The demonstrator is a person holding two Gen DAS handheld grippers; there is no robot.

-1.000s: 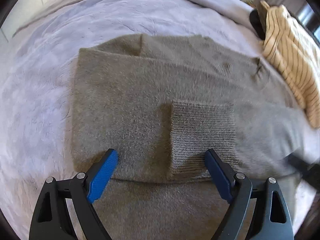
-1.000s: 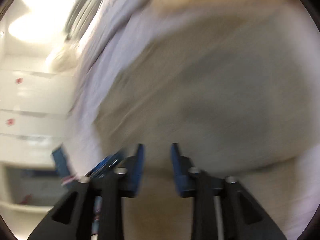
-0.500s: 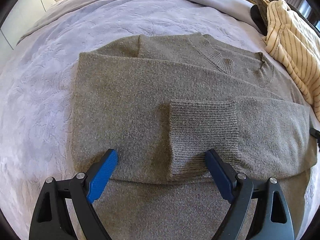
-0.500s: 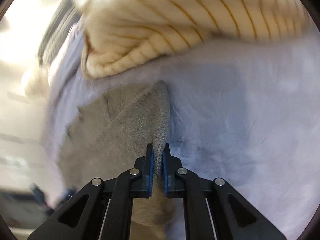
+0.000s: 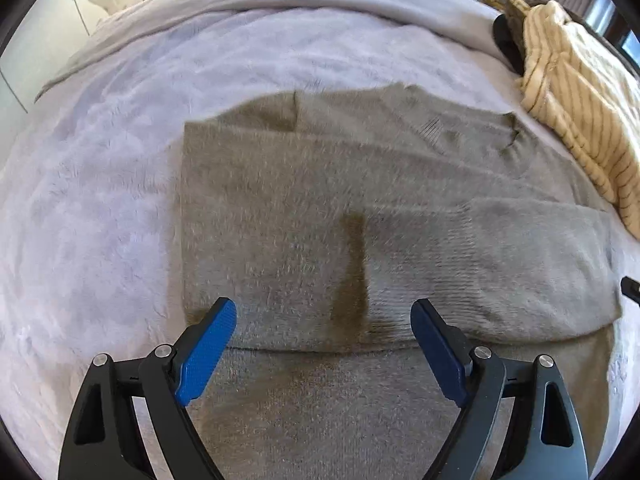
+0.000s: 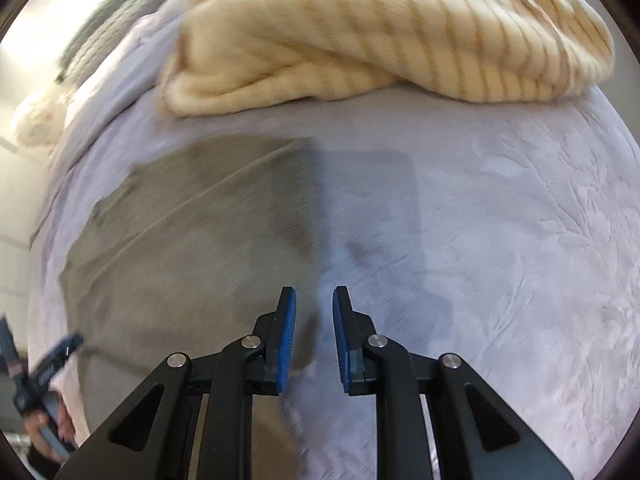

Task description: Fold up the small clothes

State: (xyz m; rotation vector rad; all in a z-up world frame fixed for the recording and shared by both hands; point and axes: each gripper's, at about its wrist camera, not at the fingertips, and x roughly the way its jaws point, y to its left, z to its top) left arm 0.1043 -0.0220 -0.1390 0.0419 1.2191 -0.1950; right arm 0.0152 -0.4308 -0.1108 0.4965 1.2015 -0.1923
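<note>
Grey sweater (image 5: 320, 208) lies sleeves-folded on bed (image 5: 120, 160). Left tool (image 5: 323, 312) spread wide above its hem; right tool (image 6: 314, 304) slightly parted, empty, beside its edge. Striped garment (image 6: 380, 28) beyond sweater.

Motion blur is smearing the grey fuzzy knit sweater (image 5: 320, 208) in both views; knit texture and collar detail at 1 o'clock are washing out. Its lower hem is running off the left-wrist frame at 6 o'clock, behind the left gripper (image 5: 323, 318). The cream striped knit garment (image 6: 380, 28) is getting cropped at 12 o'clock in the right-wrist view, at 3 o'clock in the left. A dark object (image 5: 506, 40) is sitting half hidden behind it, unidentifiable.
</note>
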